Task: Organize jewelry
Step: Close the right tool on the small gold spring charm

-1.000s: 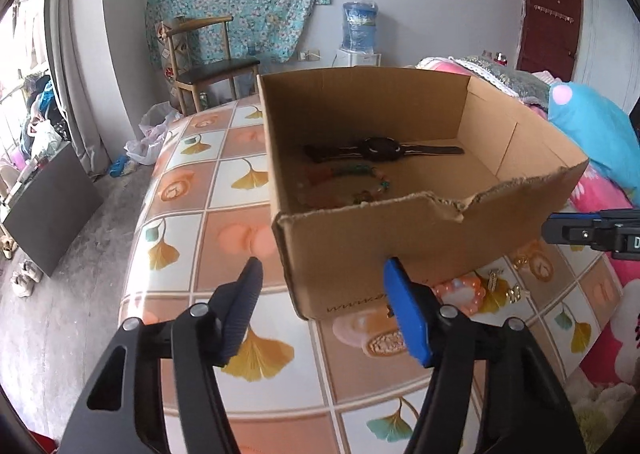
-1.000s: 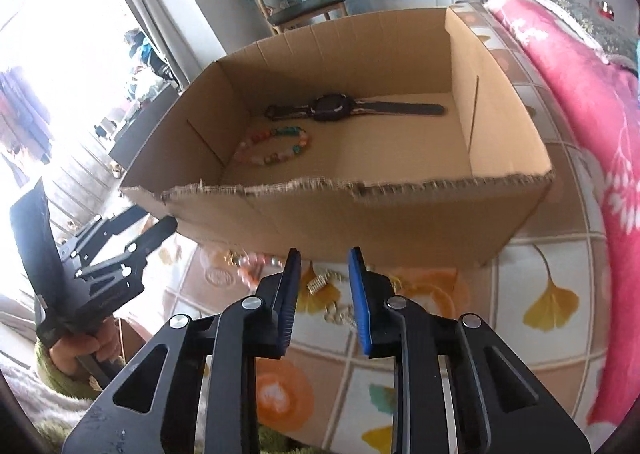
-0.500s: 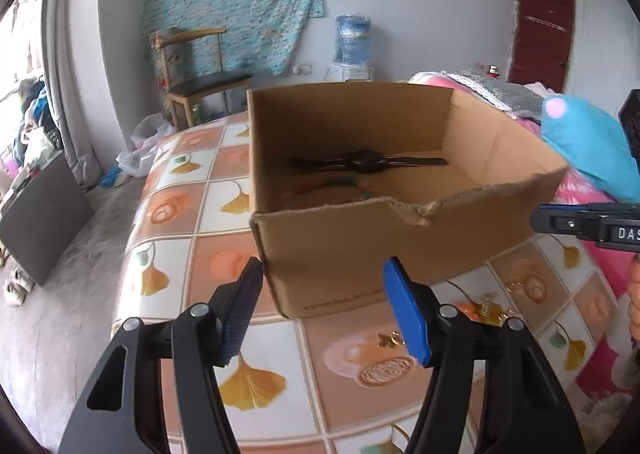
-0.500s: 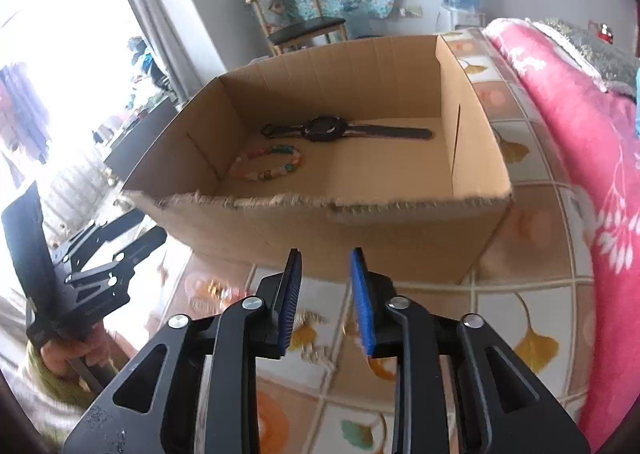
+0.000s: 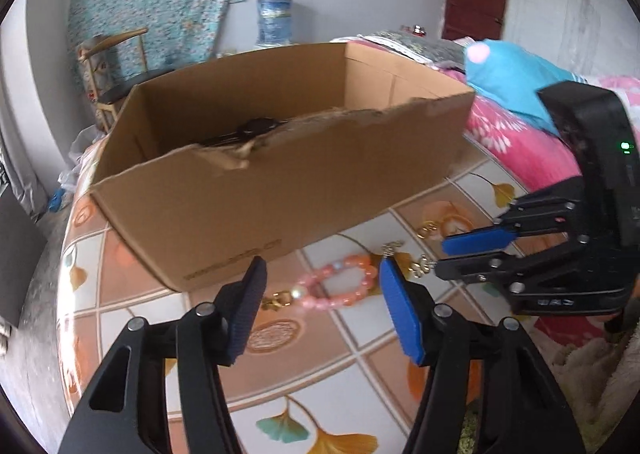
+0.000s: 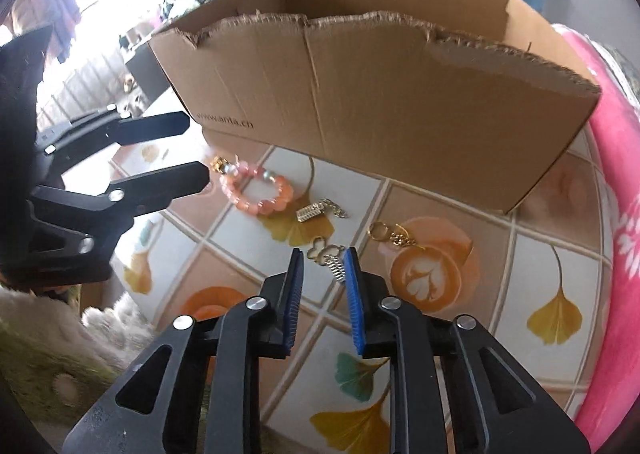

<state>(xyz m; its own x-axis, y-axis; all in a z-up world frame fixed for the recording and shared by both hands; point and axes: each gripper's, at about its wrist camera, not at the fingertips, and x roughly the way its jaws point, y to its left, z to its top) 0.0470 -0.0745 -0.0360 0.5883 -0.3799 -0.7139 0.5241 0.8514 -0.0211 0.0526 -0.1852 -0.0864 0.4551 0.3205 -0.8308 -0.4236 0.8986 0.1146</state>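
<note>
A brown cardboard box [image 5: 280, 181] stands on the tiled table; a black watch [image 5: 256, 127] shows inside it. In front of the box lie a pink bead bracelet [image 5: 340, 286], also in the right wrist view [image 6: 256, 193], and several small gold pieces [image 6: 320, 209], among them a gold charm with a spring [image 6: 330, 260]. My left gripper [image 5: 320, 306] is open and empty, just short of the bracelet. My right gripper [image 6: 322, 286] is open a little and empty, its tips on either side of the spring charm.
The table [image 6: 440, 354] has a tablecloth printed with ginkgo leaves. A pink bedcover [image 6: 620, 213] lies to the right, with a blue cushion [image 5: 512, 77] on it. A wooden chair [image 5: 108, 73] and a water bottle [image 5: 274, 19] stand at the back.
Both grippers have dropped lower and closer to the table in front of the box. The jewelry on the table is now near their tips, and the box inside is mostly out of sight.
</note>
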